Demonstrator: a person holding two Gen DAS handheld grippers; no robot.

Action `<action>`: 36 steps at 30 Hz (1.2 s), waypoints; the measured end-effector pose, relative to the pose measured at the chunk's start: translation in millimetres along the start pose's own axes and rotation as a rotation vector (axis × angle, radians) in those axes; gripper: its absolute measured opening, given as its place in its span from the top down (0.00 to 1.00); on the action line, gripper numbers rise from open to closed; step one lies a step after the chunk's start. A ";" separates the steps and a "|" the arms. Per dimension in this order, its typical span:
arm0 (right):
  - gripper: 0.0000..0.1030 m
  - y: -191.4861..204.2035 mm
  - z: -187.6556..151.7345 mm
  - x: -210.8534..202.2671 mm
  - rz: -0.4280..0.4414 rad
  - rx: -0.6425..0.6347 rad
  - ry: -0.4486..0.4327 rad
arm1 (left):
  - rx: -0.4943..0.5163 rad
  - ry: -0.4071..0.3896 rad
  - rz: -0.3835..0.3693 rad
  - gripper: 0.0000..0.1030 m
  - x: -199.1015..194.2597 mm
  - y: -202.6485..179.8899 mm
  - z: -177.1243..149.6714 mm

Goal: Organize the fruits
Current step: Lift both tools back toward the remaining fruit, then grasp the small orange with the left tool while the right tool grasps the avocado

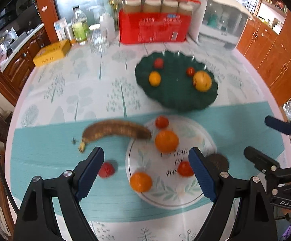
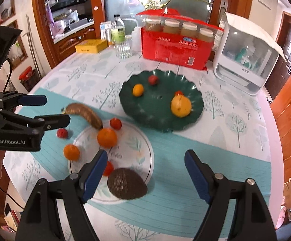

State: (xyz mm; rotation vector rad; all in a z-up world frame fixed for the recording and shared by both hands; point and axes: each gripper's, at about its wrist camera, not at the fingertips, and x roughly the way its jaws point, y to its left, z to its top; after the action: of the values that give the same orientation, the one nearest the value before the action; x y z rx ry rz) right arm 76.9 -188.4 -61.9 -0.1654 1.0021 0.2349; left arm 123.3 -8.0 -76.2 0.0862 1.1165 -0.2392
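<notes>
Both our tongs, left gripper (image 1: 146,172) and right gripper (image 2: 146,173), hang open and empty at lower frame. Loose fruit crowds the white plate (image 2: 145,150); the avocado (image 2: 127,183) probably goes next to the green dish (image 2: 195,118), upper centre.

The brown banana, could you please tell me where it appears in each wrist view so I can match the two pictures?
Left wrist view: the brown banana lies centre-left, its tip reaching the white plate.
Right wrist view: the banana lies left of centre, above that plate.
Shared landmark: the green dish behind the plate.
</notes>
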 end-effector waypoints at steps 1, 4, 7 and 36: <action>0.23 2.7 -4.5 2.2 -0.003 -0.009 0.005 | 0.002 0.013 0.006 0.17 5.6 -0.3 -6.2; 0.23 9.7 -14.6 9.3 -0.005 -0.031 0.022 | -0.002 0.058 0.014 0.17 23.1 0.8 -22.6; 0.23 15.3 -22.6 14.4 -0.005 -0.051 0.029 | -0.010 0.091 0.018 0.17 37.8 3.3 -34.3; 0.23 38.6 -61.0 74.9 -0.012 -0.174 0.106 | -0.140 0.137 0.051 0.17 89.1 16.0 -65.3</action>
State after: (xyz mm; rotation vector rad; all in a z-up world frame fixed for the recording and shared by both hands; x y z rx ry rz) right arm 55.6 -157.3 -158.8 -0.3452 1.0859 0.3048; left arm 106.8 6.7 -185.6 0.0071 1.2630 -0.1101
